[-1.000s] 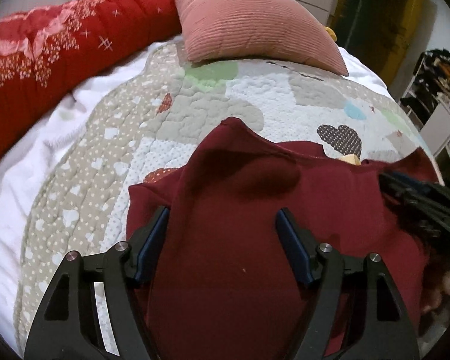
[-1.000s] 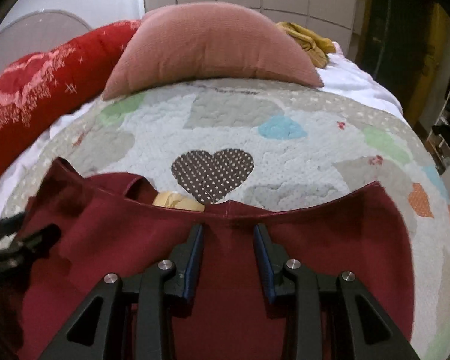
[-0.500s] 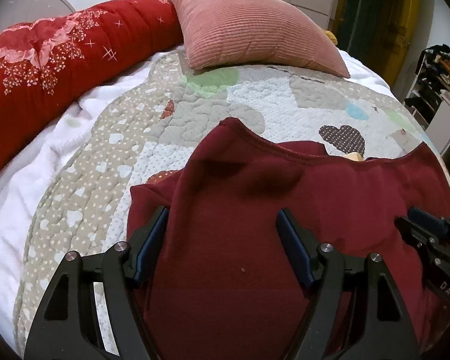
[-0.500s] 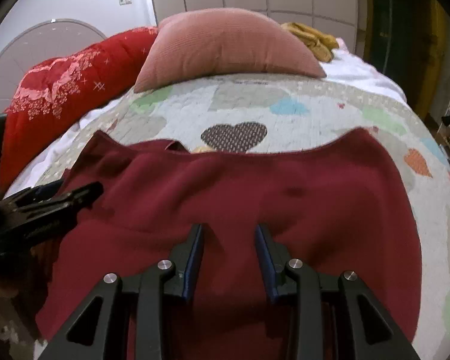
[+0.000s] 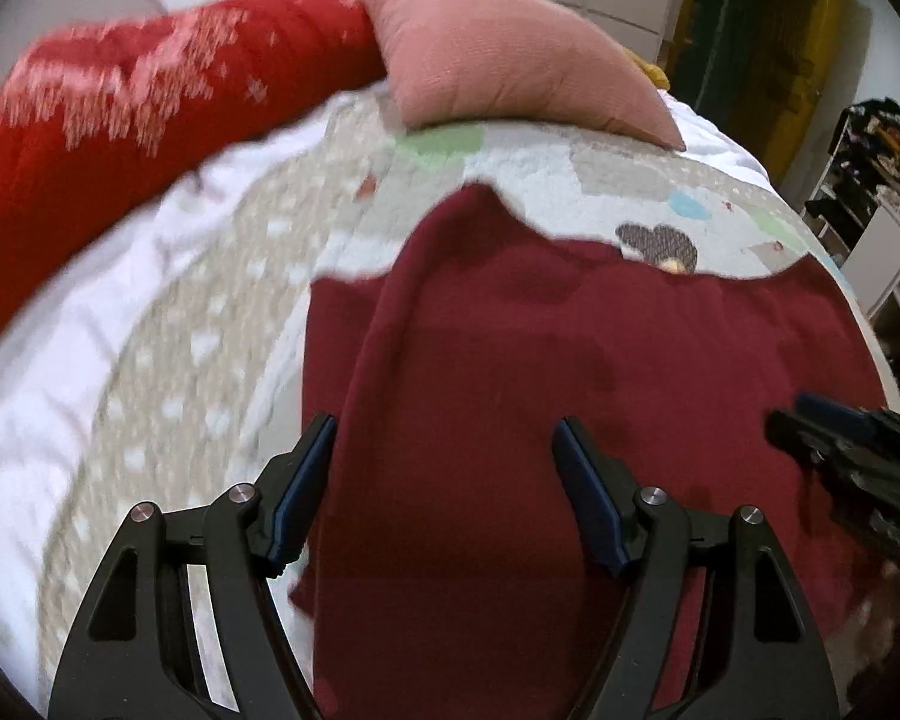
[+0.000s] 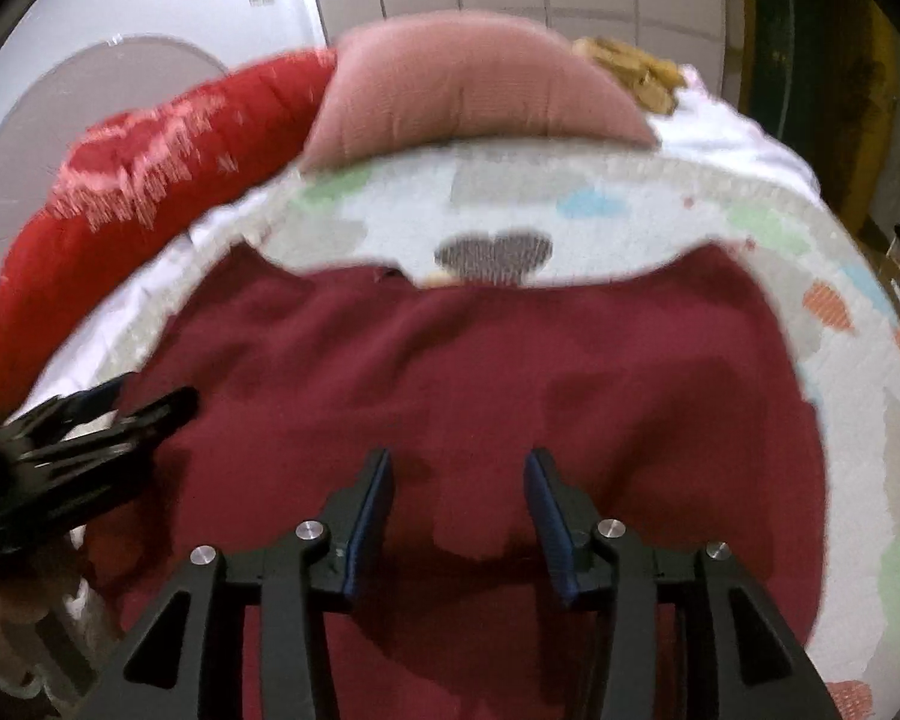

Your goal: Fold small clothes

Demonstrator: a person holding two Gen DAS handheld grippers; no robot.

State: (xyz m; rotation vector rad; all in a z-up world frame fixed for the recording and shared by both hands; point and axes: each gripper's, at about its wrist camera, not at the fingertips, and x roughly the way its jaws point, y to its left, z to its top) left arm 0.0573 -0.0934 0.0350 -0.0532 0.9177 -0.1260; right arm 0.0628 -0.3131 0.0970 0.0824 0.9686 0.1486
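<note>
A dark red garment [image 5: 510,396] lies spread on the patchwork quilt [image 5: 222,312], with a fold ridge along its left side. It also shows in the right wrist view [image 6: 480,372]. My left gripper [image 5: 444,462] is open and empty, hovering over the garment's near left part. My right gripper [image 6: 457,483] is open and empty over the garment's near middle. The right gripper shows at the right edge of the left wrist view [image 5: 852,450]. The left gripper shows at the left edge of the right wrist view [image 6: 78,438]. Both views are motion-blurred.
A pink cushion [image 5: 510,60] and a red bolster [image 5: 120,102] lie at the far end of the bed. A yellow cloth [image 6: 636,72] sits behind the cushion. Shelves [image 5: 876,180] stand to the right. White sheet [image 5: 60,348] borders the quilt on the left.
Both grippers have pulled back toward me and risen, so more of the garment shows. The right gripper's jaws have opened wider. The garment lies as before.
</note>
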